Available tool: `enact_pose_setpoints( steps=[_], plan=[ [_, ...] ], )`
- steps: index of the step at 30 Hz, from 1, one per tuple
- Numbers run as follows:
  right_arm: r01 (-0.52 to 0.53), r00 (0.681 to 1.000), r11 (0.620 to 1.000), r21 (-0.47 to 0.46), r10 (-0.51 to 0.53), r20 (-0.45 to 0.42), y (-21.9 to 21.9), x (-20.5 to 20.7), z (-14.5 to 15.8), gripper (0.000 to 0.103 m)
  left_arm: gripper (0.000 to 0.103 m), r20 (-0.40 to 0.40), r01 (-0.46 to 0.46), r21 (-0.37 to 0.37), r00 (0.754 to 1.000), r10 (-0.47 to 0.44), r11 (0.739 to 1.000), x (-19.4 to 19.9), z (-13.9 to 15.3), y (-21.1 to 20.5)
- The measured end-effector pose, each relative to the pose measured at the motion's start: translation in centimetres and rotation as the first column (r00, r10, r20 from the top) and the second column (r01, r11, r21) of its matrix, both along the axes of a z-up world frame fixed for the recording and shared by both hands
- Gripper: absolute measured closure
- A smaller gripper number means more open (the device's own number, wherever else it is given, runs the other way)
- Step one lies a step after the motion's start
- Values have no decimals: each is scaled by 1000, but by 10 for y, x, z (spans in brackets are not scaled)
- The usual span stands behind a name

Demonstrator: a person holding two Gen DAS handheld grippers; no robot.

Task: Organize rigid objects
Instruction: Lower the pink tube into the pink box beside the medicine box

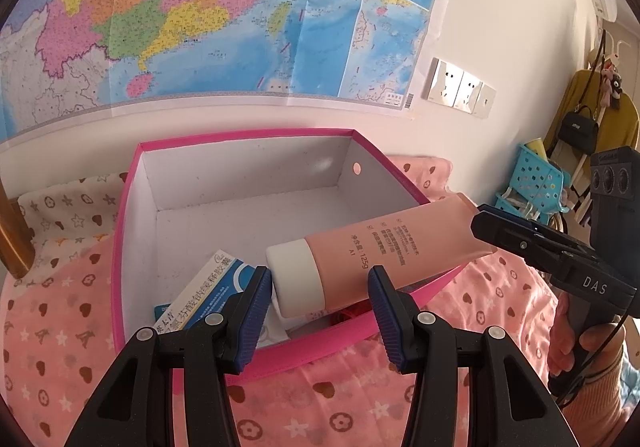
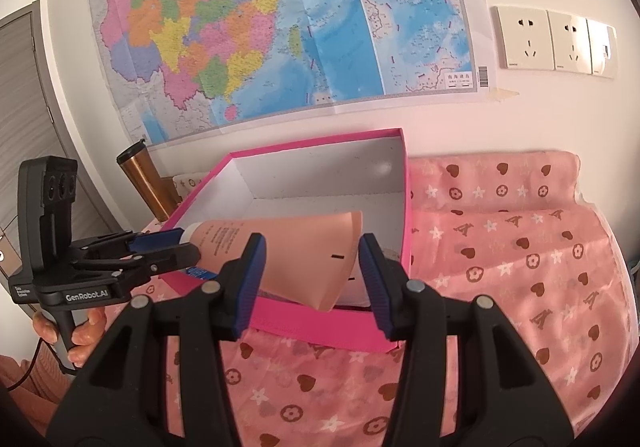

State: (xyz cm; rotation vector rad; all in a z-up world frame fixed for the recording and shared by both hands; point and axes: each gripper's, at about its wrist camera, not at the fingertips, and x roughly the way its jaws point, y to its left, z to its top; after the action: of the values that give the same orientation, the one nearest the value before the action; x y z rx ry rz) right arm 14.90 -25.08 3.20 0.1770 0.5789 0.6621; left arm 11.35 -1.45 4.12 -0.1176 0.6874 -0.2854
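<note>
A pink tube [image 1: 380, 251] with a white cap [image 1: 296, 279] lies tilted across the rim of the pink box [image 1: 240, 137], cap end low inside. My left gripper [image 1: 320, 311] is open, its fingers on either side of the cap. My right gripper [image 2: 310, 279] is open around the tube's flat crimped end [image 2: 304, 259]; the fingers stand apart from it. A blue and white medicine carton [image 1: 208, 291] leans in the box's near left corner. In the right wrist view the left gripper [image 2: 168, 247] reaches in by the cap.
The box [image 2: 328, 335] stands on a pink patterned bedspread [image 2: 500, 267] against a wall with a map [image 2: 280, 27]. A copper tumbler [image 2: 148, 183] stands behind the box to its left. Wall sockets [image 2: 556, 41] are at right; a blue basket [image 1: 536, 175] is far right.
</note>
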Motion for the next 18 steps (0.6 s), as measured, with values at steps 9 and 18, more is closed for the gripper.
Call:
enact_pose_setpoints(
  steps=[9,18],
  plan=[
    [5,1000,1000,-4,-5,4,1,1,0,52,53,-10,-1,4,1000,1,1000,6,-4,-1],
    [10,1000,1000,-9,-10,0,1,7,0,52,53,-14,-4,6,1000,4,1000,11,-4,-2]
  ],
)
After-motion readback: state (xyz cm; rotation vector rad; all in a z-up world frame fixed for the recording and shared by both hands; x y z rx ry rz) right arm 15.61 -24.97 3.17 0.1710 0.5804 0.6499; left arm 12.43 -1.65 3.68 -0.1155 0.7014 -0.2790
